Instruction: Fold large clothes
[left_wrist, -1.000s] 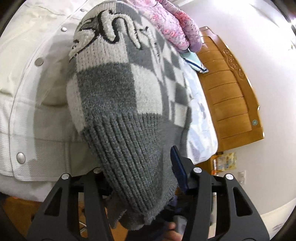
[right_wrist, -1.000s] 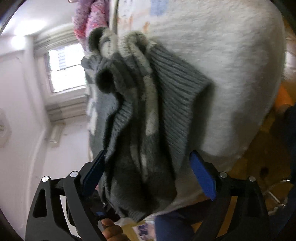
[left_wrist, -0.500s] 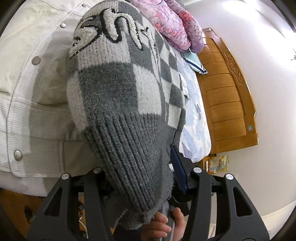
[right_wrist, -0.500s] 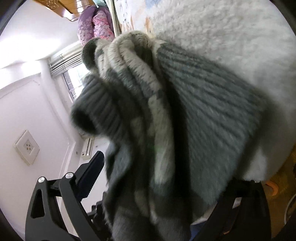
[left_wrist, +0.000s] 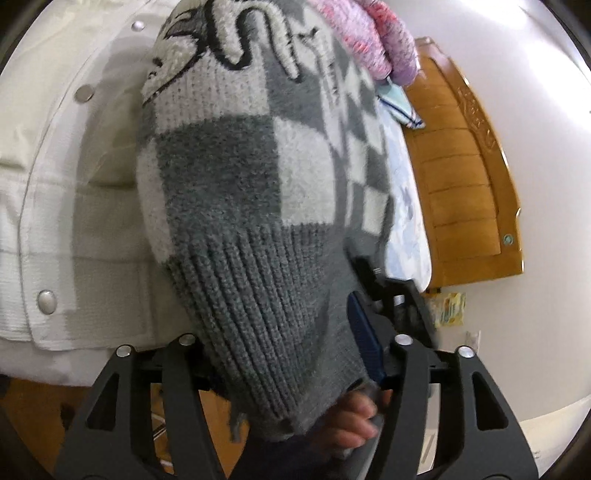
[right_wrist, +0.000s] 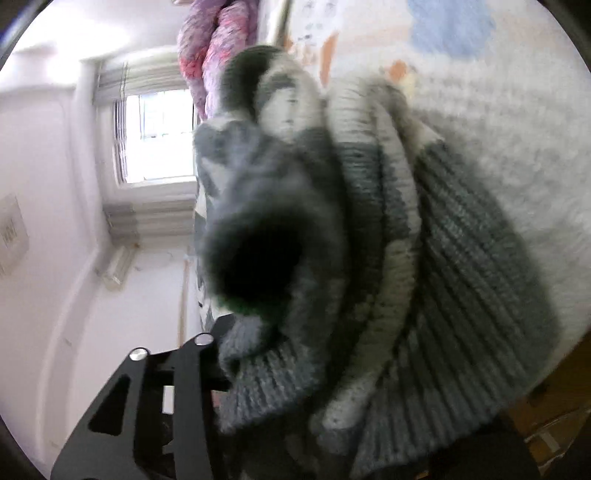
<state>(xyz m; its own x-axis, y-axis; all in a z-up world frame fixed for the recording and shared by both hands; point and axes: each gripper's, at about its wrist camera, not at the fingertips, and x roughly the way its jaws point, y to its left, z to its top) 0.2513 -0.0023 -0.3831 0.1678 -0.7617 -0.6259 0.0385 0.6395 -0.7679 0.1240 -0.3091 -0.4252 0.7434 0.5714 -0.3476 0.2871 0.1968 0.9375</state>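
While the checkered grey-and-white sweater (left_wrist: 236, 192) is draped over the bed's edge, its ribbed hem is gripped by the left gripper (left_wrist: 284, 354), whose jaws are closed narrowly on the knit, presumably so that the hem can be drawn taut and carried over for a fold. In the right wrist view the same sweater (right_wrist: 369, 258) is seen bunched into thick rolls in front of the right gripper (right_wrist: 295, 387); only one black finger is shown, the other being buried under the wool, so it cannot be told whether those jaws are clamped on the cloth or merely under it. The garment is laid on top of a white snap-button jacket (left_wrist: 62, 229) on the bed (left_wrist: 410, 221), with a pink fleece bundle (left_wrist: 373, 40) further back beside the wooden headboard (left_wrist: 469, 177). The fold is judged unfinished, since the fabric is still gathered rather than flat. Motion blur obscures finer detail on the right.
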